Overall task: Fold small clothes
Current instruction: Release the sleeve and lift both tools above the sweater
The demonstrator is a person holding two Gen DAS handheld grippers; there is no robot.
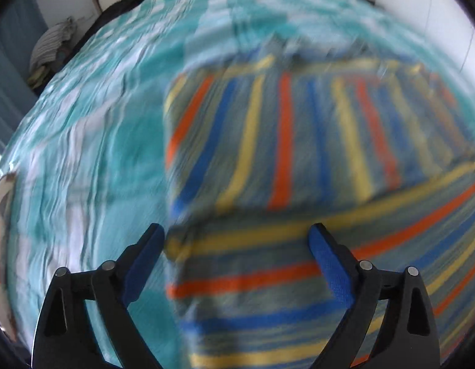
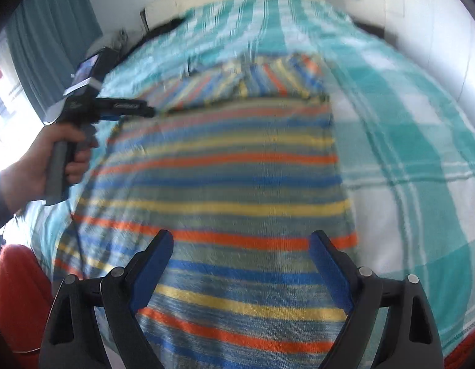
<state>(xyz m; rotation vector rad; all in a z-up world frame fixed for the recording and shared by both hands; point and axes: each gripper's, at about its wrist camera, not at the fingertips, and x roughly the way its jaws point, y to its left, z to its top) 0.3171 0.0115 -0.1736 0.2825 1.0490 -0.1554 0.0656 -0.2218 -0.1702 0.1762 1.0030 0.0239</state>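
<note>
I'm holding both tools spread: right tool (image 2: 240,243) hovering over the striped garment (image 2: 225,184), left tool (image 1: 237,236) at its edge, on the checked bed (image 2: 406,129).

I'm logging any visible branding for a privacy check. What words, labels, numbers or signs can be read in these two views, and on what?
No text is readable in either view.
Left gripper, side of its body: a small pale marking, too blurred to read.
Screen on that gripper: lit blue, nothing legible.
Striped garment and checked bedsheet: patterns only, no lettering.
</note>
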